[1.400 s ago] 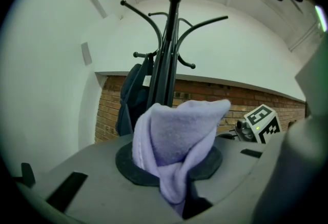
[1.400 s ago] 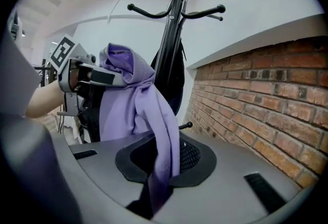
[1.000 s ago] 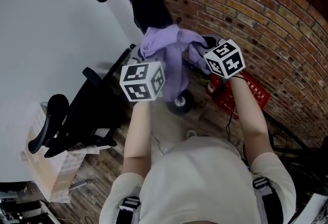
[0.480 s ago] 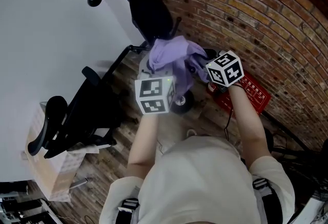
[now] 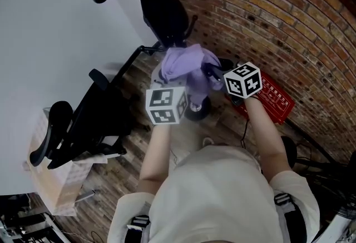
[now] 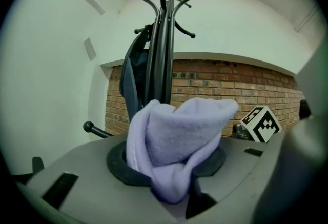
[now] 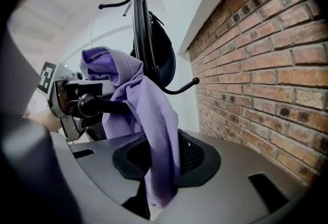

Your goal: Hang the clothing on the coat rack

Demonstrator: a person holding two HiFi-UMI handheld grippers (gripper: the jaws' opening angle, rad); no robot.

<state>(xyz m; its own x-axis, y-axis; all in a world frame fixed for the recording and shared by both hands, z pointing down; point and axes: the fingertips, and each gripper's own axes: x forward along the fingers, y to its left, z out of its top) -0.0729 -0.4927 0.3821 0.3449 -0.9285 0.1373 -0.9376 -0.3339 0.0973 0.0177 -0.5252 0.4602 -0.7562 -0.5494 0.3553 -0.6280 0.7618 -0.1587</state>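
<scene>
The purple garment (image 7: 128,95) lies draped over a low hook (image 7: 88,105) of the coat rack (image 6: 164,38). The jaws of the left gripper (image 6: 174,195) and right gripper (image 7: 154,195) have just been opening, and the cloth sits loosely between them.

Left gripper (image 6: 170,171): jaws just opened further, lilac fleece garment (image 6: 177,136) loose between them. Black coat rack (image 6: 163,48) behind.

I wear a pale short-sleeved shirt (image 5: 217,197); dark buckled straps (image 5: 140,221), perhaps a harness, sit at my shoulders. My left gripper (image 6: 171,189) and right gripper (image 7: 154,192) are grey, each with a white, black-marked cube (image 5: 166,105).
</scene>
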